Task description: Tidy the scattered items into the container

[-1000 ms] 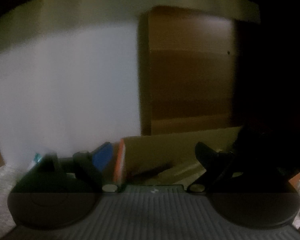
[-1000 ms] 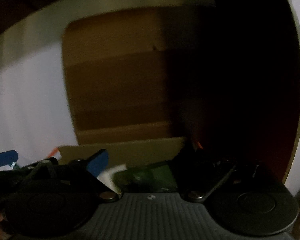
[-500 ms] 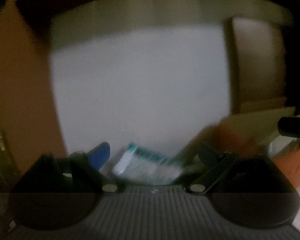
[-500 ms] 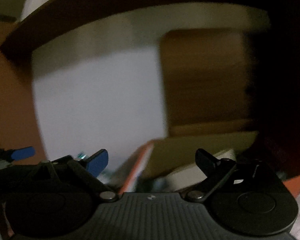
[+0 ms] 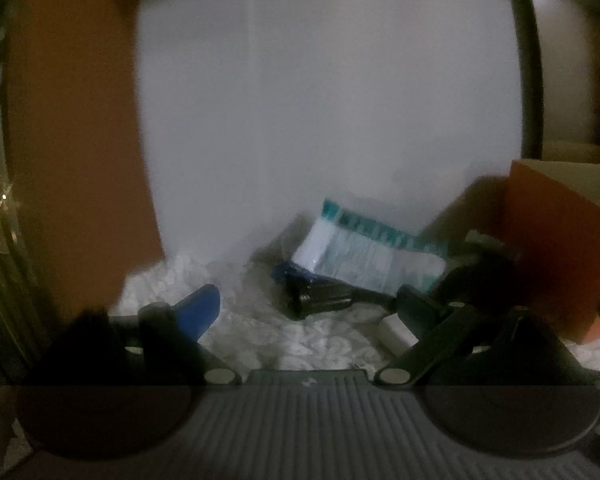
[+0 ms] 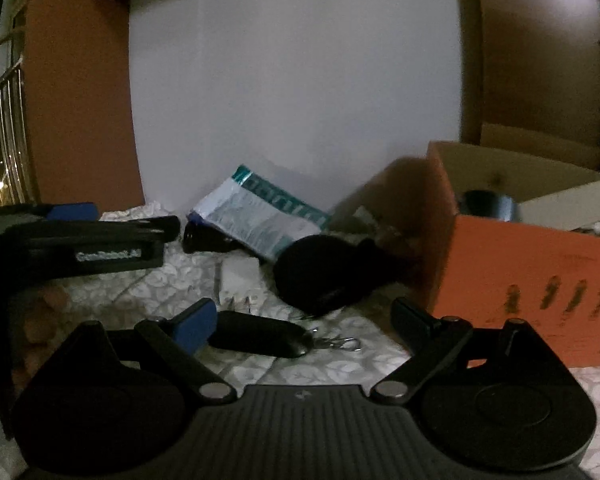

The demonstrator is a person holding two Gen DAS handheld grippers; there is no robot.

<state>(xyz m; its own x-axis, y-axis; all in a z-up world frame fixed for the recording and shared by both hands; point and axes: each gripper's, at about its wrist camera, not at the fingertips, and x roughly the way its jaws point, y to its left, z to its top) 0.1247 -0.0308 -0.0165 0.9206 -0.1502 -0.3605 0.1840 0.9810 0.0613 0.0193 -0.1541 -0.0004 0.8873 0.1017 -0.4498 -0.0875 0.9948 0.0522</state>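
A pale wall fills the background, with an orange-brown panel at its left and a dark wooden door at its right. Below lies the desk, covered in a white patterned cloth. The orange box stands open at the right with a dark round thing inside. Against its left side rests a black pouch; behind that, a white-and-teal packet leans toward the wall beside a small black bottle. A black key fob lies between the fingers of the right tool, which is spread and empty. The left tool is likewise spread, grasping nothing.
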